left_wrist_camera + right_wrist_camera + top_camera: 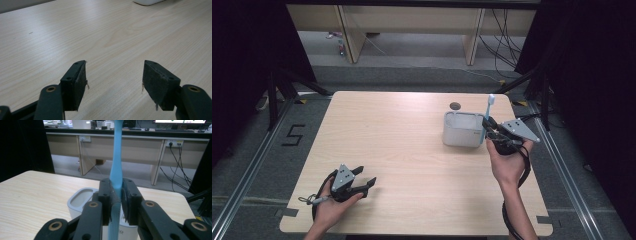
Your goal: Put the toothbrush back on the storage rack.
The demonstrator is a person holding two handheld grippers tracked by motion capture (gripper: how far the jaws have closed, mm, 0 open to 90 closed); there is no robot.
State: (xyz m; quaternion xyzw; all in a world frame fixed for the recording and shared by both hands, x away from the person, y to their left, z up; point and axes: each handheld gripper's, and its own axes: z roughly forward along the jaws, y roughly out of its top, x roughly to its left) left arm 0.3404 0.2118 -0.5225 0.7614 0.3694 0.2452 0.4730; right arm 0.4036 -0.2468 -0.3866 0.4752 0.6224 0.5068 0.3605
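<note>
Blue toothbrush [116,165] clamped upright in R tongs [117,202], frame centre, over white holder [460,131]; next: lower in. L tongs [113,82] released, idle.

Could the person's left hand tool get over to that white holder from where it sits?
Probably yes. The left gripper rests open near the table's front edge, and bare wood lies between it and the white holder. The right gripper holds a blue toothbrush beside it, though.

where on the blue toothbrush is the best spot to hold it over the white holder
Mid-handle, as the right gripper has it now: its fingers clamp the flat sides of the toothbrush, which stands upright, head up, by the white holder. Come level from the near side, probably keeping the lower handle free to drop in.
</note>
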